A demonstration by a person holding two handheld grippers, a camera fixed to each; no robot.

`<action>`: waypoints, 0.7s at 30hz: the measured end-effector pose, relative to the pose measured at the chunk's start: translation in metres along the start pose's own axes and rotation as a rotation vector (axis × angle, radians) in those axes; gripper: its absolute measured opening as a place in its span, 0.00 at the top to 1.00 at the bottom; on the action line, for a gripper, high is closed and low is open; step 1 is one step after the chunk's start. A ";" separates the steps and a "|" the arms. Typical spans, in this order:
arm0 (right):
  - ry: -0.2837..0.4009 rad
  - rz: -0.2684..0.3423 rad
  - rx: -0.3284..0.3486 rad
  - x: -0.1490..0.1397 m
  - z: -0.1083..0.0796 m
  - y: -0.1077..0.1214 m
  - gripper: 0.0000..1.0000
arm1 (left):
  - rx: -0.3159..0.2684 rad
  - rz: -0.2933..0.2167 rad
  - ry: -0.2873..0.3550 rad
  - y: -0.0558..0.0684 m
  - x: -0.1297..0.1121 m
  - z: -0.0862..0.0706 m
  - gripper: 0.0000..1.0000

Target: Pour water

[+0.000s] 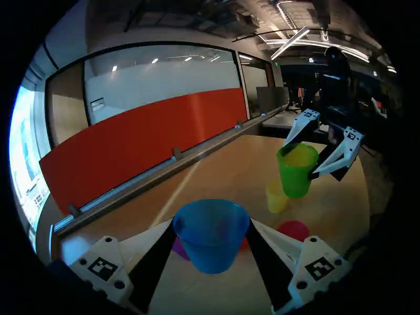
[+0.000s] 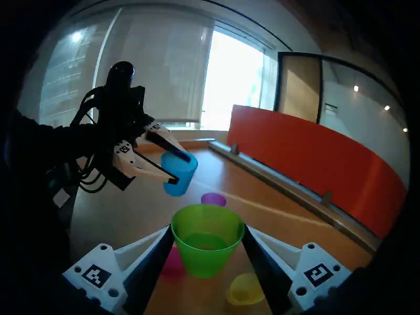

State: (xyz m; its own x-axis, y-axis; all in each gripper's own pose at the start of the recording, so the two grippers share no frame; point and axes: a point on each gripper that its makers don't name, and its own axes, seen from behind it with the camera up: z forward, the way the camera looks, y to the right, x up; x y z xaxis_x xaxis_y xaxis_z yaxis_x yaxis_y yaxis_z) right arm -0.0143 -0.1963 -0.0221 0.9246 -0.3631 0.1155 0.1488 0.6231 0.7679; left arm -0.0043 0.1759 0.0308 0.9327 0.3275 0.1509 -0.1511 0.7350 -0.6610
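Two cups are up off the table (image 1: 226,157), one in each gripper. In the left gripper view, the left gripper (image 1: 211,226) has its jaws closed on a blue cup (image 1: 212,249), one finger pressing on each side just below the rim, and the cup stands upright between them. Across the table from it we see the right gripper (image 1: 300,160) clamping a green cup (image 1: 296,178) in the same way, raised above the wooden top. In the right gripper view, the green cup (image 2: 207,257) sits upright between the right gripper's (image 2: 207,236) fingers. We see a darker green disc low inside it, but we cannot tell whether that is water. Farther off in that view, the left gripper (image 2: 178,169) carries the blue cup (image 2: 185,173) in the air, leaning slightly, and a person's arm (image 2: 52,142) in dark silhouette is behind it. The two held cups are near each other but apart.

On the table we see a small yellow cup (image 1: 275,197) just beside the green one, a pink cup (image 1: 293,229) close by, and a purple cup (image 2: 213,199) farther along. An orange-red partition (image 1: 142,136) runs along the table's far edge.
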 end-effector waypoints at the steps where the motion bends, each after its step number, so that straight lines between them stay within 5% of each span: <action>1: -0.010 0.001 0.004 -0.003 0.000 -0.001 0.08 | -0.004 0.000 -0.010 0.001 -0.004 0.001 0.12; 21: -0.170 0.011 0.046 -0.066 0.002 -0.001 0.08 | -0.072 0.009 -0.148 0.017 -0.062 0.016 0.12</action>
State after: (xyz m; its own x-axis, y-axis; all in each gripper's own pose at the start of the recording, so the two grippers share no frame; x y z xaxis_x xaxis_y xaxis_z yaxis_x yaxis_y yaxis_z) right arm -0.0757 -0.1744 -0.0292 0.8528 -0.4710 0.2257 0.1196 0.5967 0.7935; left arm -0.0696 0.1778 0.0217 0.8723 0.4218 0.2474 -0.1311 0.6891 -0.7127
